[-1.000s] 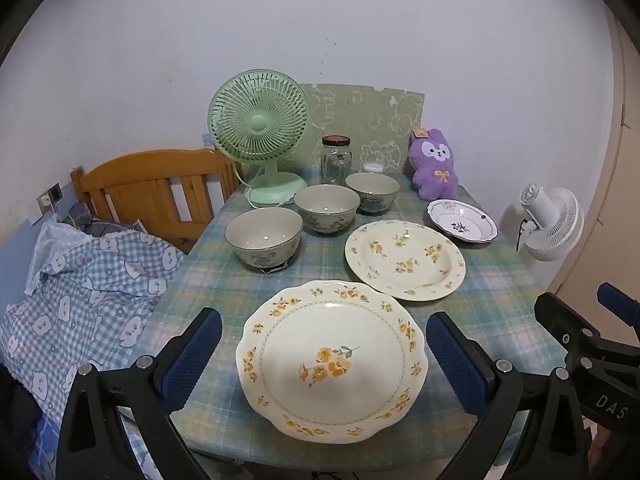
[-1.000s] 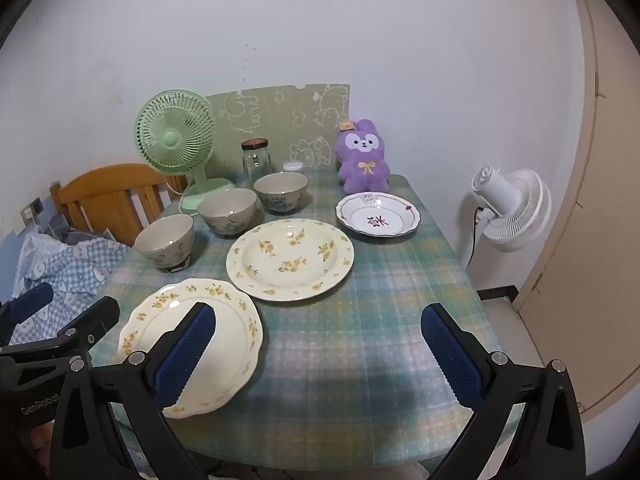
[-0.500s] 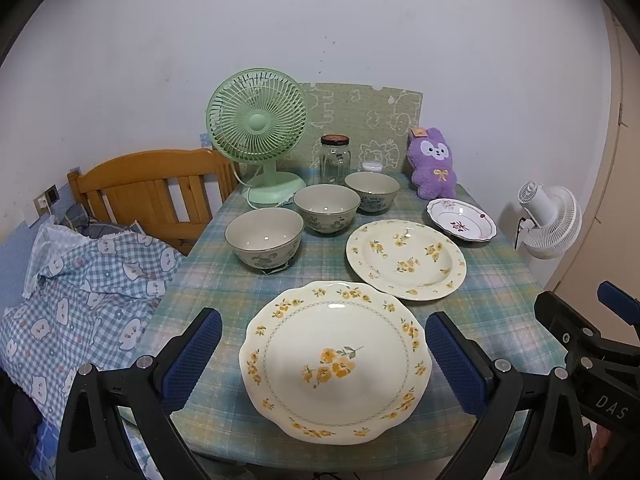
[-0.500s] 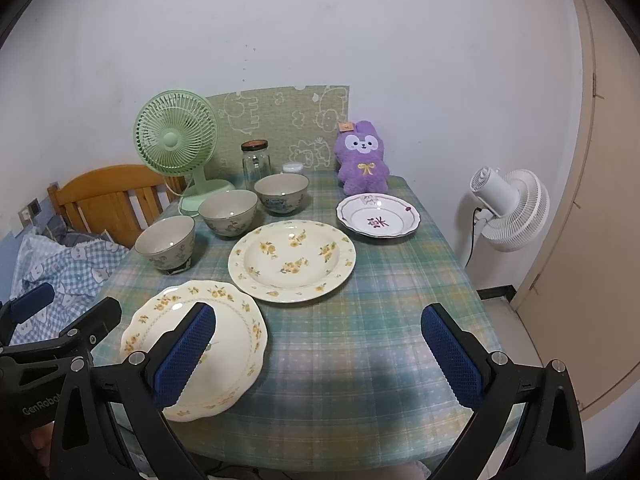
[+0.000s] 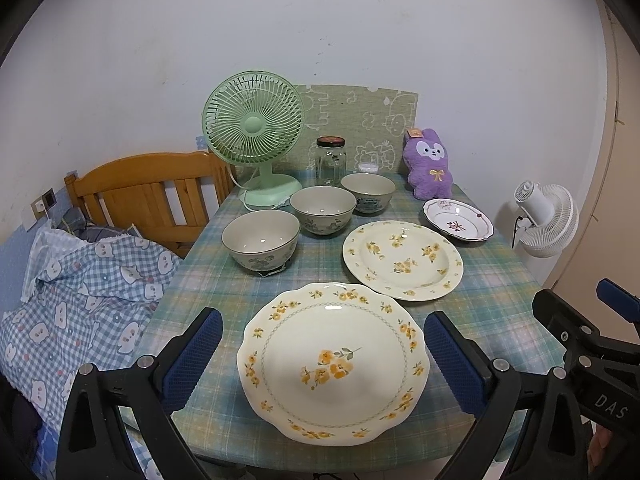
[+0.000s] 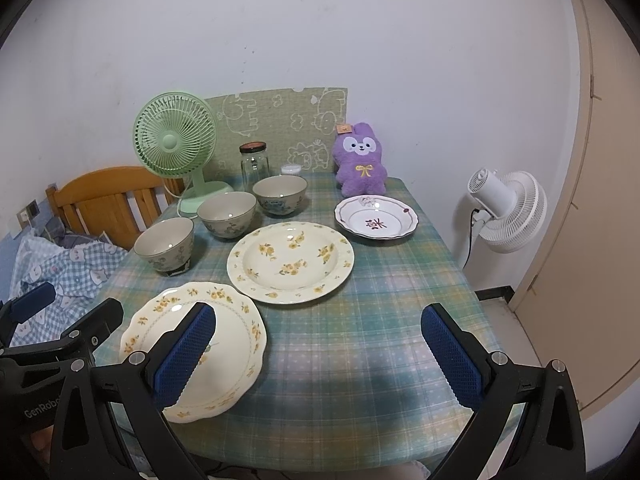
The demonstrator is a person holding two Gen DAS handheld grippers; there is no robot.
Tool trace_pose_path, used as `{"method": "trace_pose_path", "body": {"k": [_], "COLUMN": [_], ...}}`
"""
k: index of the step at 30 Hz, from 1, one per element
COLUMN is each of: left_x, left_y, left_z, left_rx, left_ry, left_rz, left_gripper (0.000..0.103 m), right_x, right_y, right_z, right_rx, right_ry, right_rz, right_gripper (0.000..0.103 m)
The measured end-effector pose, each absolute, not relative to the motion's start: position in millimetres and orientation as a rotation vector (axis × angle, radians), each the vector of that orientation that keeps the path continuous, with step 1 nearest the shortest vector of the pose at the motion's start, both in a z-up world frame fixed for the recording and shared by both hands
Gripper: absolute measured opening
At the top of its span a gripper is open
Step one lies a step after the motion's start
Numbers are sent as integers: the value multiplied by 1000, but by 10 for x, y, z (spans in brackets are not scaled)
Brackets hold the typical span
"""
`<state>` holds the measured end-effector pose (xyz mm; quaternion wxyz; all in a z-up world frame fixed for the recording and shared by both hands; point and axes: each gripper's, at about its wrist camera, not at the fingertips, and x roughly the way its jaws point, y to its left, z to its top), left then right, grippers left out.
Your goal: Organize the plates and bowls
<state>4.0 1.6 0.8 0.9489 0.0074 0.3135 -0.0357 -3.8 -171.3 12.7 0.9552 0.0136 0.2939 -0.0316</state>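
Observation:
A scalloped cream plate with yellow flowers [image 5: 334, 364] [image 6: 224, 344] lies at the table's near edge. A round cream flowered plate [image 5: 402, 260] [image 6: 290, 262] lies behind it. A small white plate with red flowers [image 5: 458, 220] [image 6: 376, 222] sits at the back right. Three grey-beige bowls [image 5: 260, 240] [image 5: 322, 210] [image 5: 368, 192] stand in a diagonal row on the left. My left gripper [image 5: 320, 350] is open, its jaws either side of the scalloped plate, above it. My right gripper [image 6: 320, 346] is open and empty over the near tablecloth.
A green desk fan [image 5: 256, 128], a glass jar [image 5: 330, 160] and a purple plush rabbit [image 5: 428, 164] stand along the back of the checked table [image 6: 360, 340]. A wooden bed frame [image 5: 148, 196] and checked bedding lie left. A white fan [image 6: 508, 212] stands right.
Both grippers have drifted slightly; the view of the table has shifted a little. Both stay open and nothing on the table has moved.

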Motion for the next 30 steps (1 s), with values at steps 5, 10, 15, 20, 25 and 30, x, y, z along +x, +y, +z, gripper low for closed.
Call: {"method": "trace_pose_path", "body": {"k": [5,10,15,20,25,30], "left_x": [33,34,34,37,34,33], "left_y": [21,25,26,27,29,27], "left_z": [10,19,18,17,19,15], "left_rx": [13,14,12,12,13,13], "left_ry": [636,637,636,637,636,636], "left_rz": [-71,-72,-71,-71,-71,-69], "left_gripper": [101,100,99,98,98,98], "right_x": [-37,-41,-38,-36,-38,-41], "right_y": [-1710,-1692,-1690,-1693,-1695,-1699], "right_z": [123,120,119,117,117,116], "right_rx": [33,25,21,21,20,19], "right_ry": [601,598,594,593,593,594], "right_rz": [-45,-48,-52,-52,-52,-52], "right_gripper": [103,103,103,103,103,103]}}
